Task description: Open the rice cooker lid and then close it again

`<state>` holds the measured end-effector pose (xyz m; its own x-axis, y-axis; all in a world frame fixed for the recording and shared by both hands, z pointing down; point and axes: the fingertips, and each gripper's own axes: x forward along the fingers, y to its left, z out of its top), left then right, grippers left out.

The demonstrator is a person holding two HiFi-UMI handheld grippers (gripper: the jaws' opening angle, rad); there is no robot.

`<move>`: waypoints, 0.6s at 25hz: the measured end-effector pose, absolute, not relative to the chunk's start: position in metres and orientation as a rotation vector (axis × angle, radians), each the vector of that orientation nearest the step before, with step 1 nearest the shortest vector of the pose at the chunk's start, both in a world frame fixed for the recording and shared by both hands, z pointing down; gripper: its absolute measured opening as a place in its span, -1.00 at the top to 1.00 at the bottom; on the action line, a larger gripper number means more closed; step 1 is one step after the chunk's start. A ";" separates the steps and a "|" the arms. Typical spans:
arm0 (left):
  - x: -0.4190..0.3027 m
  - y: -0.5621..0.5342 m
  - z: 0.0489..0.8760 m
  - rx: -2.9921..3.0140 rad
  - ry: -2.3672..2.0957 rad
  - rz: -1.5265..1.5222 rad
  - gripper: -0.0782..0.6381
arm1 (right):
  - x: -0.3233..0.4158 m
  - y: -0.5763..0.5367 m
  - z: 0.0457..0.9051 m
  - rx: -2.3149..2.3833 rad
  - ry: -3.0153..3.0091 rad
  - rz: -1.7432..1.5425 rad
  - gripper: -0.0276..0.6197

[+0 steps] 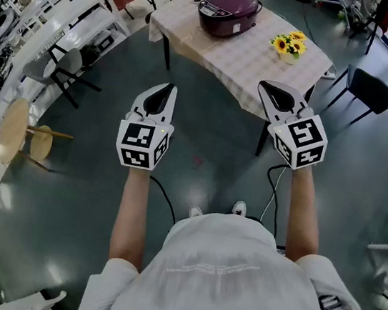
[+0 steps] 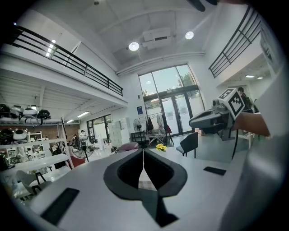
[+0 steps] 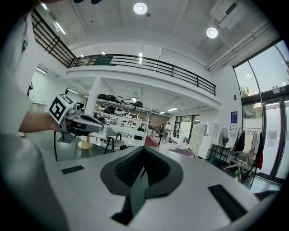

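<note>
Lid down, the dark maroon rounded rice cooker (image 1: 228, 11) sits near the far left edge of the pale checked-cloth table (image 1: 244, 61), yellow flowers (image 1: 288, 45) by its right edge, while the left gripper (image 1: 161, 97) over open grey floor (image 1: 204, 138) and the right gripper (image 1: 271, 94) at the near corner hang with jaws together, empty.

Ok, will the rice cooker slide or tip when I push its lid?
Probably not tip: the rice cooker looks squat and wide. It may slide a little, since it sits on a tablecloth. Its shell looks rigid.
</note>
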<state>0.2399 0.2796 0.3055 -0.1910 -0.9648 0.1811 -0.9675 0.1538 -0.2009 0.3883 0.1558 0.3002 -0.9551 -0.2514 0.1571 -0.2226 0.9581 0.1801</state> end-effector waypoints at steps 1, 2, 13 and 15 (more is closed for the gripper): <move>0.239 0.280 0.305 1.993 -2.380 0.427 0.73 | 0.387 0.156 0.301 0.359 -2.929 -0.241 0.84; 0.237 0.280 0.305 1.994 -2.382 0.426 0.73 | 0.386 0.156 0.301 0.361 -2.928 -0.242 0.84; 0.211 0.293 0.314 1.993 -2.367 0.417 0.73 | 0.363 0.172 0.302 0.335 -2.986 -0.153 0.84; 0.205 0.296 0.315 2.001 -2.360 0.415 0.73 | 0.359 0.176 0.300 0.349 -3.006 -0.142 0.84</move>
<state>0.2046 0.2958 0.3149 -0.1785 -0.9663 0.1853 -0.9716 0.1434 -0.1880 0.3586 0.1756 0.3002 -0.9673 -0.2331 0.1003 -0.2226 0.9692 0.1058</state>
